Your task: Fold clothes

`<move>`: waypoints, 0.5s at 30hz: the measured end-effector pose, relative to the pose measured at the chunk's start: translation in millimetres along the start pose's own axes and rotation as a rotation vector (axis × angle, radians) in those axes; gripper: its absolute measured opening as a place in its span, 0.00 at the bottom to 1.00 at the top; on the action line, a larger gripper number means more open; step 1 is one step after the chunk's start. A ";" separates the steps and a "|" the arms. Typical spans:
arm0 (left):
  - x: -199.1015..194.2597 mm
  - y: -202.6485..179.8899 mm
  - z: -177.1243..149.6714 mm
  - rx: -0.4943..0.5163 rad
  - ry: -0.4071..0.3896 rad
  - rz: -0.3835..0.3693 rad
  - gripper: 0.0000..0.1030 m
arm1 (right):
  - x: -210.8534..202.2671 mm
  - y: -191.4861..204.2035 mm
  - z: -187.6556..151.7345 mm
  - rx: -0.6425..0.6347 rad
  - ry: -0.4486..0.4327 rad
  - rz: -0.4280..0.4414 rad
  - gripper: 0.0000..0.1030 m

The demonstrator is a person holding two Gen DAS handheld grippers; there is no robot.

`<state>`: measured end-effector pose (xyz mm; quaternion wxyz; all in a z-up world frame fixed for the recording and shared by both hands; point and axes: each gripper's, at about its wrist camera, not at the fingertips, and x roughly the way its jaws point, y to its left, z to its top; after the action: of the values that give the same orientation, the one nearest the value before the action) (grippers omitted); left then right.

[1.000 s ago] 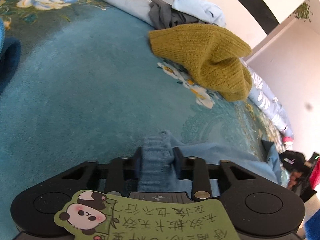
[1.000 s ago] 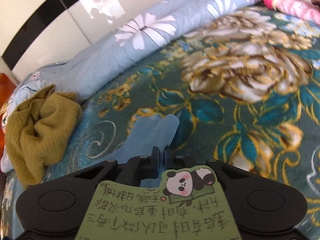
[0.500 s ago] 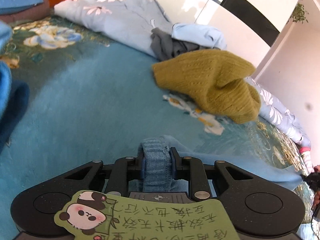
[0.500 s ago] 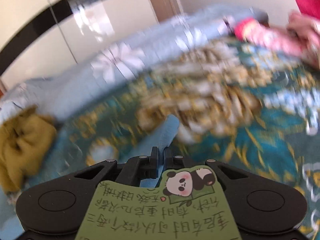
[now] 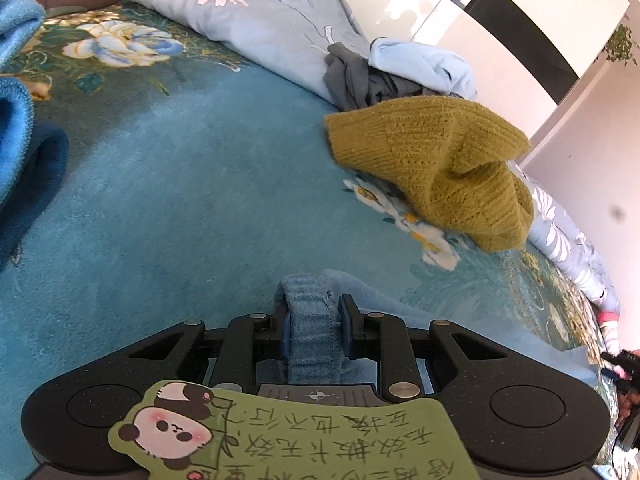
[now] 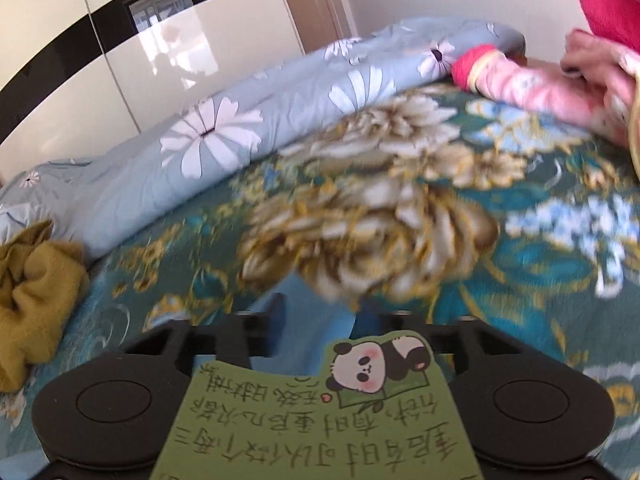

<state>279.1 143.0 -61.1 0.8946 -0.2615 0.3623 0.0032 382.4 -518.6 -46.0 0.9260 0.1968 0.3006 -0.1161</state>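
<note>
A light blue garment (image 5: 396, 312) lies on the teal floral blanket (image 5: 160, 208). My left gripper (image 5: 314, 320) is shut on its thick ribbed band (image 5: 308, 292), which bulges up between the two pads. From there the cloth runs off to the right. In the right wrist view my right gripper (image 6: 318, 310) has its jaws opening. The fingers stand apart, and a strip of the same blue garment (image 6: 320, 336) lies loose between them without being pressed.
A mustard knit sweater (image 5: 440, 168) (image 6: 32, 292) is heaped at the blanket's far side, with grey (image 5: 352, 76) and pale blue clothes (image 5: 424, 64) behind it. A flowered quilt (image 6: 240, 128) is rolled along the wall. Blue towels (image 5: 20, 140) lie left. A person's pink sleeve (image 6: 540, 84) rests far right.
My right gripper, shut on the blue cloth before, has spread its fingers and let go, after swinging along the bed. The left gripper keeps its grip and has tilted up a little.
</note>
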 end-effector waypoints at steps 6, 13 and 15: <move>4.3 -5.6 -1.1 0.017 0.002 0.029 0.20 | 38.6 17.1 23.8 -0.125 0.113 0.056 0.46; 6.1 -5.3 0.6 0.023 0.001 0.037 0.23 | 60.1 34.2 18.6 -0.256 0.175 0.035 0.40; 6.2 -6.2 0.3 0.023 -0.002 0.038 0.23 | 59.3 33.0 18.1 -0.251 0.176 0.043 0.11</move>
<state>285.1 136.6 -62.0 0.8977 -0.2440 0.3665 0.0163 449.6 -502.6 -58.6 0.9157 0.0953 0.3883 -0.0402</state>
